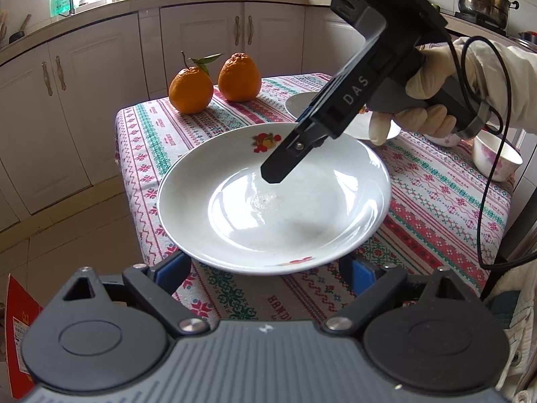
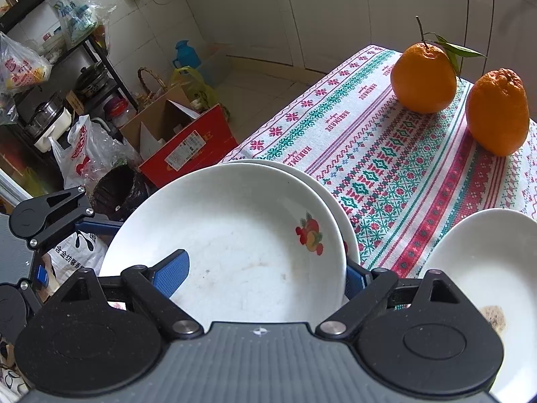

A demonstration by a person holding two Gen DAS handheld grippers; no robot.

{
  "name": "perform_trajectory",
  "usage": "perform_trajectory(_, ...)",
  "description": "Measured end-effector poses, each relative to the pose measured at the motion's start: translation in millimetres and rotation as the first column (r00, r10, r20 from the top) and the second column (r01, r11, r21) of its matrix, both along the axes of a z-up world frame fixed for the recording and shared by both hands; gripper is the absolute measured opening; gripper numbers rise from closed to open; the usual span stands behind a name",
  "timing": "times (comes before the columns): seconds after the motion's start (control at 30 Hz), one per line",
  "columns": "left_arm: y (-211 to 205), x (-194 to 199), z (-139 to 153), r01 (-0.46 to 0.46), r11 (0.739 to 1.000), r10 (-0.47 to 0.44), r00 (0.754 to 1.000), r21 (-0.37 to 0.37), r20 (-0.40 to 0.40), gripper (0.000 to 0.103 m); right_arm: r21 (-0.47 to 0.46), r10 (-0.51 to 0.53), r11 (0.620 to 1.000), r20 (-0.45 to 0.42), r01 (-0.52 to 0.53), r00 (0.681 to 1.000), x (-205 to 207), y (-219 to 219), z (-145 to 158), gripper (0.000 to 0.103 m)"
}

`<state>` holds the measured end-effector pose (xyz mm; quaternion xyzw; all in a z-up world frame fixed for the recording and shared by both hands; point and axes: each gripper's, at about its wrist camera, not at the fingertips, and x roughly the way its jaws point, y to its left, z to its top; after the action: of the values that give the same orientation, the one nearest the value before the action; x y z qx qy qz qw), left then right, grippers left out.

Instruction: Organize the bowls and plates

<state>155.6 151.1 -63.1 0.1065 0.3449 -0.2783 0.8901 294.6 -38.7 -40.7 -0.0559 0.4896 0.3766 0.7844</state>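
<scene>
Left wrist view: the plate [image 1: 275, 208] with a fruit motif fills the middle of the frame, its near rim lying over both blue pads of the left tool [image 1: 268, 267]. The jaws stand wide, but the fingertips are hidden under the rim, so whether they press on it cannot be told. They look placed to steady or carry the plate from below. From the upper right a gloved hand [image 1: 429, 100] brings in the right tool [image 1: 280, 164], one finger reaching down into the plate's hollow. Its other finger is hidden. Behind it lie a second plate [image 1: 302, 100], a bowl [image 1: 496, 158] at the right edge and two oranges [image 1: 214, 84], all on the clothed tabletop [image 1: 436, 208].

Right wrist view: this shows what the first cannot. The right tool is about half open and straddles the plate's rim, one pad inside the hollow and the other just outside the edge, with a clear gap at the inner pad, so nothing is gripped yet. It seems set for a pinch on the rim. Another plate's rim [image 2: 302, 171] peeks from under the motif plate, so the two are already stacked, at the tabletop's left edge. A stained plate [image 2: 486, 252] waits at lower right.
</scene>
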Motion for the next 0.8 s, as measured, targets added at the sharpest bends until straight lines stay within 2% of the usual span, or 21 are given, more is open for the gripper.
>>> perform_trajectory(0.37, 2.2, 0.8, -1.8, -0.006, 1.000, 0.006, 1.000, -0.016, -0.005, 0.094, 0.005, -0.014, 1.000, 0.003, 0.014, 1.000, -8.9, -9.0, 5.2, 0.095)
perform_trajectory(0.53, -0.4, -1.6, -0.3, 0.006, 1.000, -0.006, 1.000, 0.005, 0.020, 0.094, 0.007, -0.023, 1.000, 0.006, 0.023, 1.000, -12.1, -13.8, 7.8, 0.095)
perform_trajectory(0.8, -0.8, -1.9, 0.2, -0.006, 1.000, 0.006, 1.000, -0.002, 0.012, 0.094, -0.008, -0.033, 0.999, 0.013, 0.033, 0.999, -19.5, -14.5, 9.5, 0.095)
